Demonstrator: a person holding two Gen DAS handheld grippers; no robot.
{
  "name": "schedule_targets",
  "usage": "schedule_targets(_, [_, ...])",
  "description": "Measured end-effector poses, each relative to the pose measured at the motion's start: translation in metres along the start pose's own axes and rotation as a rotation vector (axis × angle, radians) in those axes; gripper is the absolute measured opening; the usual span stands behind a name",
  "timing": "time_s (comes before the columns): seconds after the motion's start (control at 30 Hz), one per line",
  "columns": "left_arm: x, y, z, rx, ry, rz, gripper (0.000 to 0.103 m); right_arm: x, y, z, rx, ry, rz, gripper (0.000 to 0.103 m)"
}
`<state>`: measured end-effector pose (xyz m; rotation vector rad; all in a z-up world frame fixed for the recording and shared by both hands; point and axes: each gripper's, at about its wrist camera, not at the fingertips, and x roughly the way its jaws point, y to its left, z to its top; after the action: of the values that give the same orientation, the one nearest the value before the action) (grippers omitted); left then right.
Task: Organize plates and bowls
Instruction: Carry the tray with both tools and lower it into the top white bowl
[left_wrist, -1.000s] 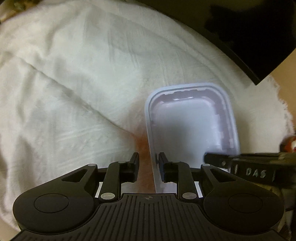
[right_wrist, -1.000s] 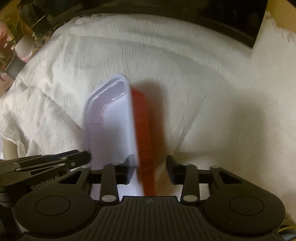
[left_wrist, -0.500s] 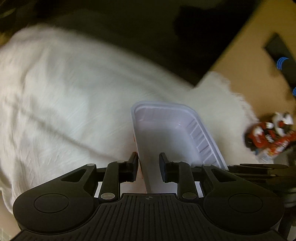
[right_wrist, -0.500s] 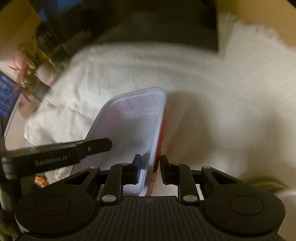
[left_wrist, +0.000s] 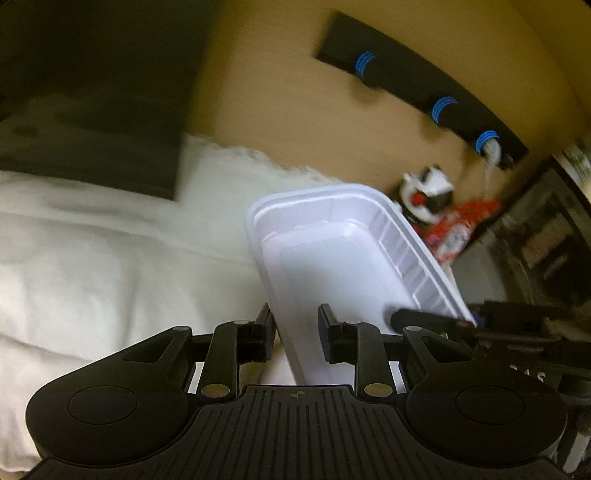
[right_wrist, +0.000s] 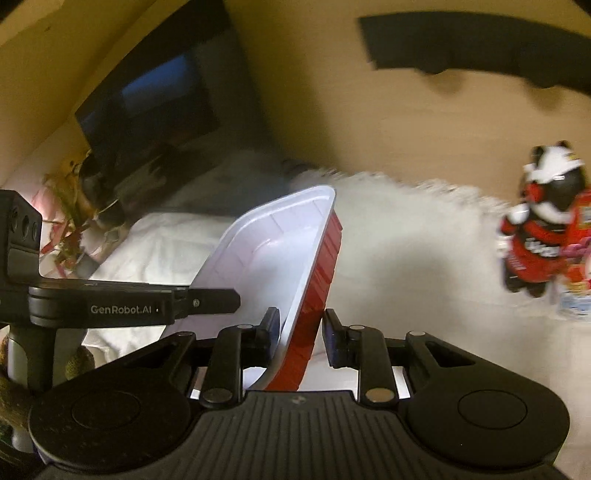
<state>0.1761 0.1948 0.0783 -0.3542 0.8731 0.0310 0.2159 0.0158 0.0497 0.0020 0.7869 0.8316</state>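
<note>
While both my grippers angle downward above the white cloth (left_wrist: 92, 266), I count one rectangular tray (left_wrist: 343, 258), white inside, red outside. Its rim runs between my left gripper (left_wrist: 295, 332) fingers and my right gripper (right_wrist: 300, 334) fingers on opposite sides, each clamped on it. One toy figure (right_wrist: 543, 218) stands well apart.

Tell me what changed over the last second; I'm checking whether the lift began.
The tray rose off the white cloth, carried up by the left gripper and right gripper together. Unchanged: each still clamps its own side wall; nothing was released.
</note>
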Motion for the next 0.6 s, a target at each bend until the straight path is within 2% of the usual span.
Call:
schedule_targets(0.2, [0.045,-0.021,-0.021,0.039,0.087,-0.03,0.026,0.004,-0.041,-0.029,0.052,0.006,-0.049,0.026])
schedule_targets(0.4, [0.09,-0.018,-0.048,0.042,0.202,-0.028,0.025,0.039,-0.067,-0.067,0.127,0.105,-0.065,0.027])
schedule_targets(0.6, [0.092,-0.009,-0.051,0.021,0.201,-0.053,0.022,0.042,-0.074,-0.082,0.151,0.13,-0.03,0.027])
